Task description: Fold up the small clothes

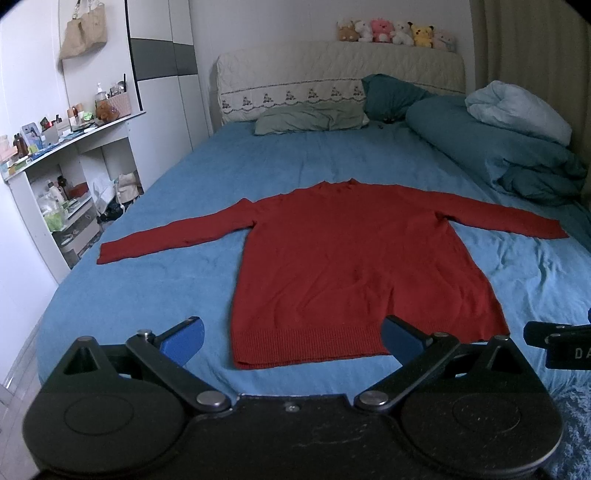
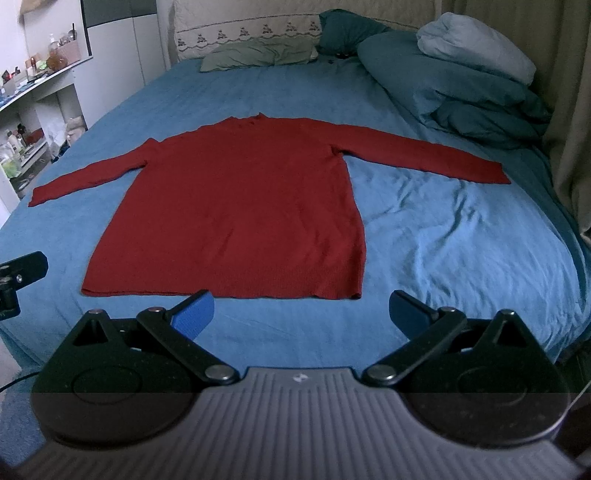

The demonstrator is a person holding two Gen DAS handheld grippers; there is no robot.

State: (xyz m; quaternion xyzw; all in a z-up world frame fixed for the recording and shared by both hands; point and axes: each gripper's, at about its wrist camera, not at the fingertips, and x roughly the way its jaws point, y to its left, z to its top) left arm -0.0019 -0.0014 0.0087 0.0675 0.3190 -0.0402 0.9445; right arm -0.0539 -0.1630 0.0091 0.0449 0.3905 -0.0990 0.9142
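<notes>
Flat on the blue-sheeted bed (image 1: 155, 280) lies a dark red long-sleeved knit sweater (image 1: 351, 258), spread face-up or face-down I cannot tell, with its neck toward the quilted cream headboard (image 1: 332, 74) and its ribbed hem (image 1: 306, 343) toward the foot edge of the bed. Both sleeves stretch straight out sideways, one cuff reaching toward the bed's left edge, the other toward the right edge near a rolled teal duvet (image 1: 498, 147).

Just short of the hem, the left tongs (image 1: 293, 338) hover with their blue-padded fingers (image 1: 184, 339) spread wide, holding nothing; one pad sits over bare sheet, the other overlaps the hem in the view, though contact cannot be judged. The right tongs (image 2: 301, 314) are likewise spread wide and empty, above the sheet beside the hem's right corner, their pads (image 2: 195, 314) apart from the cloth.

At the head of the bed rest a grey-green pillow (image 1: 310, 118) and a pale blue bundled blanket (image 1: 517, 110) atop the duvet. A row of plush toys (image 1: 395, 33) lines the headboard top. Beside the bed's left edge stands a white shelf unit (image 1: 66, 155) crowded with bottles and boxes, and a beige bag (image 1: 83, 33) hangs on the wall above it.
</notes>
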